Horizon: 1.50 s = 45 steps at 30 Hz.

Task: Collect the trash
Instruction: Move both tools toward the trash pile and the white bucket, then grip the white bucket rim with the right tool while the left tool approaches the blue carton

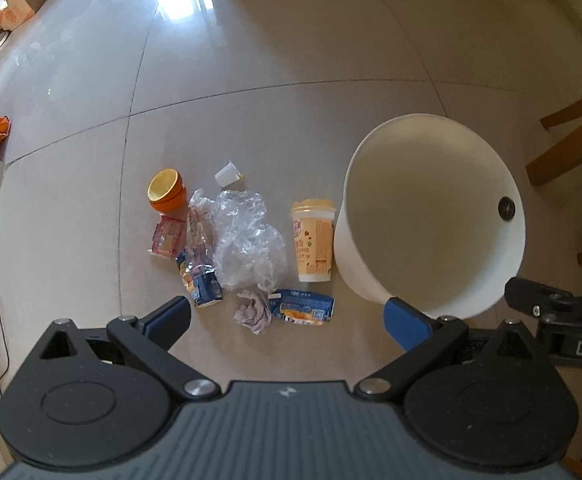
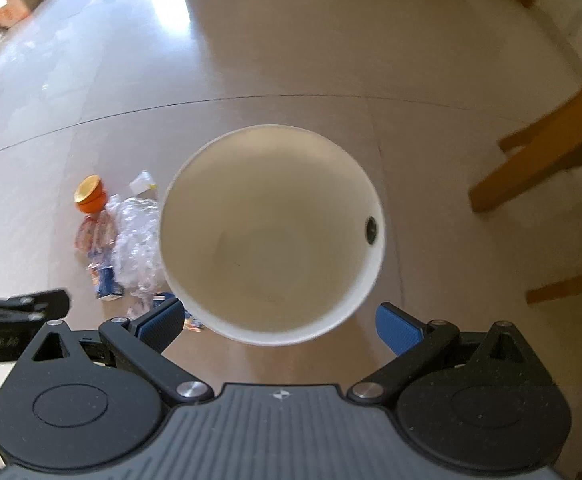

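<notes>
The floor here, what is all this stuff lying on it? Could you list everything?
round white bin: one, white, right of the litter, nothing visible inside
tall yellow paper cup: one, upright beside the bin
crumpled clear plastic bags: a heap, middle
stacked orange bowls: two, on their side, far left
small white plastic cup: one, tipped over
blue snack wrappers: two, near edge
grey tissue wad: one
red packet: one
wooden chair legs: brown, right
left tool: open
right tool: open

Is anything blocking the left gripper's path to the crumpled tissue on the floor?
Nothing visible does. The left gripper is open above the floor, and the crumpled tissue lies between its fingers' line of view, with the blue wrapper beside it, not over it.
</notes>
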### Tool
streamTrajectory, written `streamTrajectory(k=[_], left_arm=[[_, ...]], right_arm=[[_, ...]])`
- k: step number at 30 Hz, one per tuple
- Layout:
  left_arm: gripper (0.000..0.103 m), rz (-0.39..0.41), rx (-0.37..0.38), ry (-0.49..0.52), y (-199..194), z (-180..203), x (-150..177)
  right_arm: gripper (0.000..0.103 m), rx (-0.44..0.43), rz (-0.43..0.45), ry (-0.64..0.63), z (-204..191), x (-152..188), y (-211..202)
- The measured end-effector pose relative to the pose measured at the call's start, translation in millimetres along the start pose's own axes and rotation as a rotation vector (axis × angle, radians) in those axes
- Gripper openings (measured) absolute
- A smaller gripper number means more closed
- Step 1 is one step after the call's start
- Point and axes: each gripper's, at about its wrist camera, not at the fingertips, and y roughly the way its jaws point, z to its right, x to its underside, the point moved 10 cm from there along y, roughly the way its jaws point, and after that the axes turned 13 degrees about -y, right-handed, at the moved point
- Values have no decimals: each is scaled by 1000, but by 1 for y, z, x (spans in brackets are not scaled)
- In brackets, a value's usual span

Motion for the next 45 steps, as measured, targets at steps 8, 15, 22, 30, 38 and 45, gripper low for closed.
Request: streamTrajectory(k=[8,15,22,30,38,45], left_arm=[[102,37,38,111,37,-8,-1],[102,44,18,200,72,-28,5],[101,38,-35,150,97,-42,16],[101,-2,-38,81,129,-42,29],[100,-25,-22,32,146,-41,39],[99,-18,-30,14,152,-45,40]], right_arm=[[103,-18,37,-22,-5,-3,23],[103,57,38,27,3,-3,57],[103,105,30,-10,36,-9,85],[97,88,40,-44,81,-28,114],[63,38,-13,-45,100,-32,155],[41,31,-64,-52,101,-25,167]])
